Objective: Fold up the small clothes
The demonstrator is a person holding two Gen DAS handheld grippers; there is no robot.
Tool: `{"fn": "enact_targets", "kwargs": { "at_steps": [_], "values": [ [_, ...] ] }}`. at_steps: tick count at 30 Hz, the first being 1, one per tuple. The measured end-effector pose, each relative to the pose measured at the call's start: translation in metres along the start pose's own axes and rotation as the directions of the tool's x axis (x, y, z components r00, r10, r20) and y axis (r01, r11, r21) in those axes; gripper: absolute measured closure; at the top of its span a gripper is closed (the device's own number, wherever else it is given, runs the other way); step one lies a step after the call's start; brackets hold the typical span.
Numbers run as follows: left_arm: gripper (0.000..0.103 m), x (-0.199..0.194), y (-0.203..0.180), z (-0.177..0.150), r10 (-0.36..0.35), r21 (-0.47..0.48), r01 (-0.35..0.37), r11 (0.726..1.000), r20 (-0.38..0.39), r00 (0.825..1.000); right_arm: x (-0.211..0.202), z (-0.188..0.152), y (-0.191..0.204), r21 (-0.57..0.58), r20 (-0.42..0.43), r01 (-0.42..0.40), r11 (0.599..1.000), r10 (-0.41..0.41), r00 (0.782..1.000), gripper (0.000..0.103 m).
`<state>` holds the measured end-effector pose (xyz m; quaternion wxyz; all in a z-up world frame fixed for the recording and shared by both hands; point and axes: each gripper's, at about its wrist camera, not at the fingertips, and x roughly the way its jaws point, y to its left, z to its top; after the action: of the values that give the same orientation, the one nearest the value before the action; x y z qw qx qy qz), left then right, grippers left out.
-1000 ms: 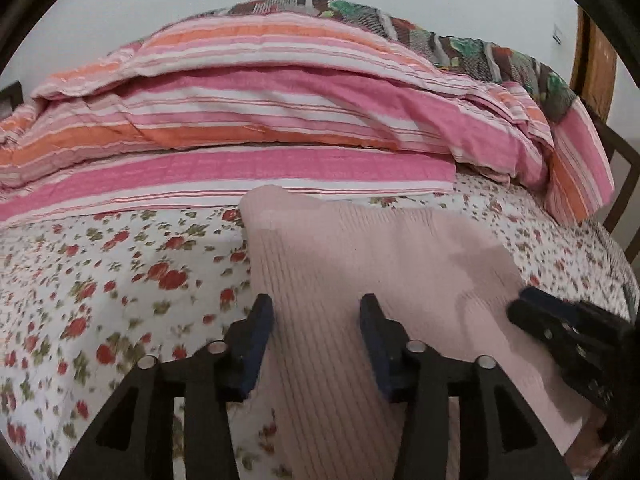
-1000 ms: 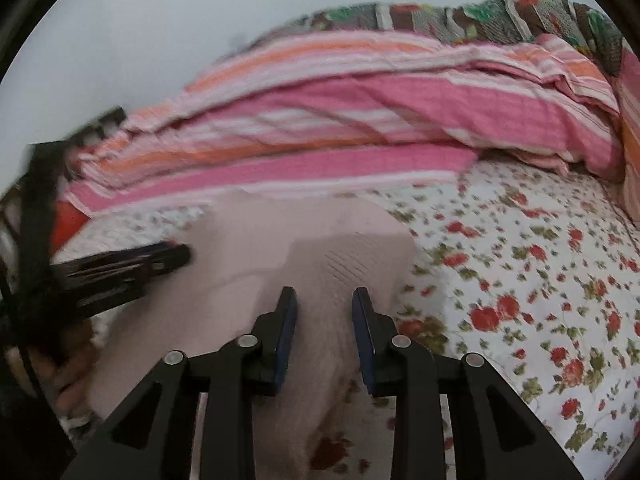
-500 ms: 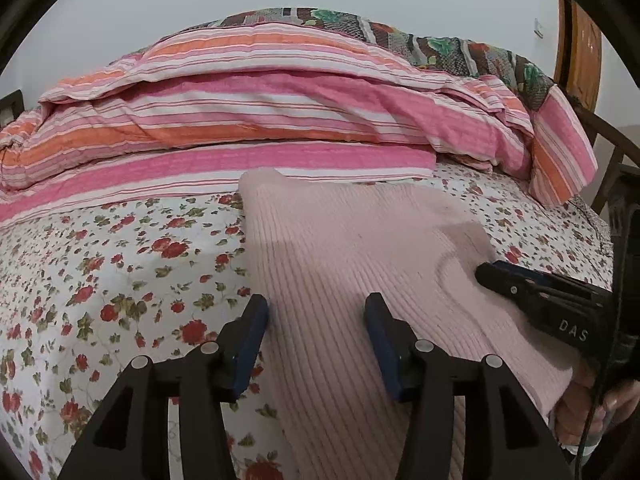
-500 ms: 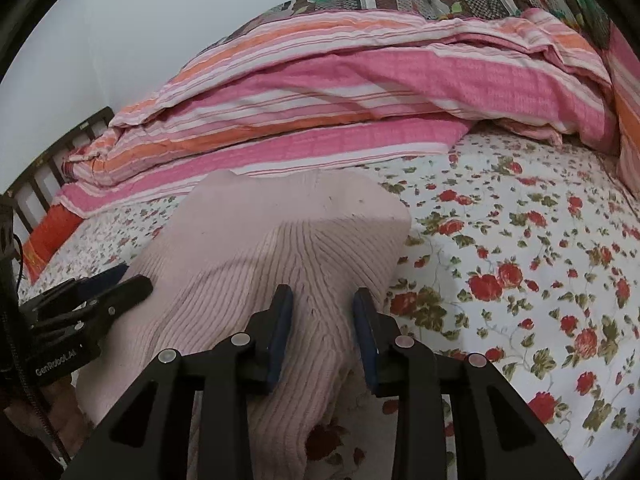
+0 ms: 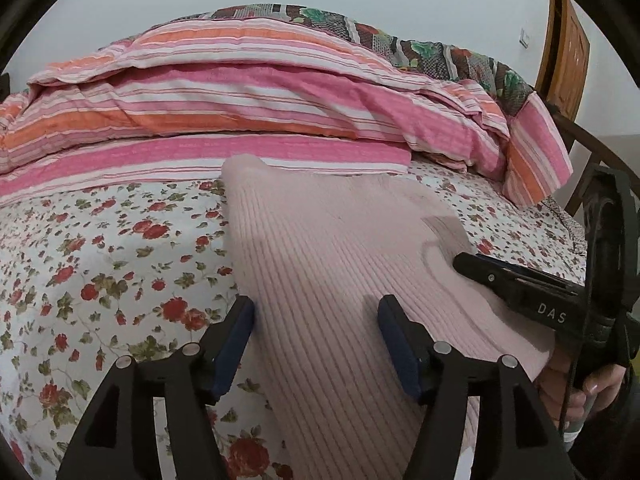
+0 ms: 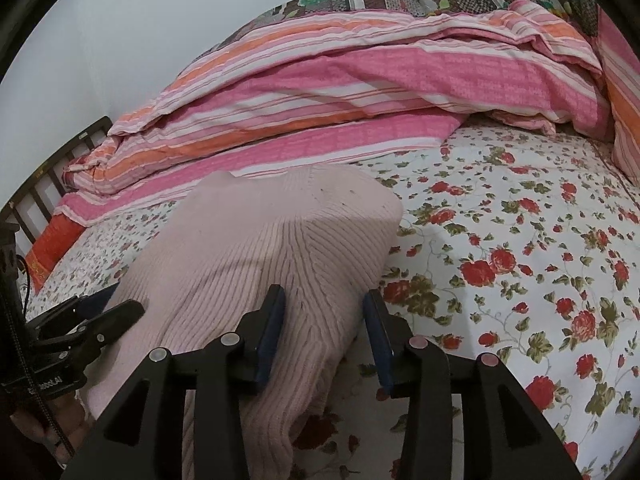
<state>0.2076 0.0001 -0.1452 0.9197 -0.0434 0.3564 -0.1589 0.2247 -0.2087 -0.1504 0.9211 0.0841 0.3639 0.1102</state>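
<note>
- The pink ribbed sweater lay flat on the flowered bedsheet, its far edge just short of the striped pink quilt heaped across the back of the bed.
- Only the left wrist view showed a wooden door past the quilt's right end, and the person's hand gripping the handle of the right gripper at the sweater's right edge.
- Only the right wrist view showed the slatted bed rail at the left, the diagonal seam in the knit, and the broad bare stretch of sheet to the sweater's right.
- The left gripper was opening, its jaws fairly wide; the sweater's left edge ran between them, with no pad seen pressing on the knit.
- The right gripper was opening too, jaws narrower, over the sweater's near right corner; the fabric lay between the pads without being pinched.
- Compared with a second ago, both pairs of jaws stood wider apart, and the left view had slid sideways, so that more flowered sheet showed on its left.
- In the right view the left gripper sat lower and sharper than the earlier blurred shape.
- Open room: clear sheet lay left and right of the sweater; the quilt closed off the far side, and the near hem ran out of view under both grippers.
</note>
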Motion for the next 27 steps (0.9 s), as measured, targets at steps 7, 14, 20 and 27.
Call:
{"fn": "enact_targets", "kwargs": {
  "at_steps": [7,14,20,27],
  "values": [
    [0.035,0.003,0.004,-0.005,-0.011,-0.026,0.011,1.0,0.006,1.0,-0.001,-0.001,0.006,-0.036,0.018,0.036,0.999,-0.035,0.999,0.063],
    [0.033,0.006,0.003,-0.006,-0.012,-0.029,0.013,1.0,0.017,1.0,-0.002,-0.002,0.01,-0.058,0.028,0.06,0.996,-0.059,0.998,0.063],
    [0.032,0.005,-0.005,-0.006,0.021,-0.003,-0.021,1.0,0.036,0.999,-0.002,-0.002,0.009,-0.05,0.027,0.052,0.997,-0.051,0.998,0.062],
    [0.032,0.005,-0.008,-0.004,0.04,0.009,-0.04,0.999,0.038,0.998,-0.006,-0.003,0.008,-0.042,0.025,0.057,0.997,-0.056,0.998,0.058]
  ]
}}
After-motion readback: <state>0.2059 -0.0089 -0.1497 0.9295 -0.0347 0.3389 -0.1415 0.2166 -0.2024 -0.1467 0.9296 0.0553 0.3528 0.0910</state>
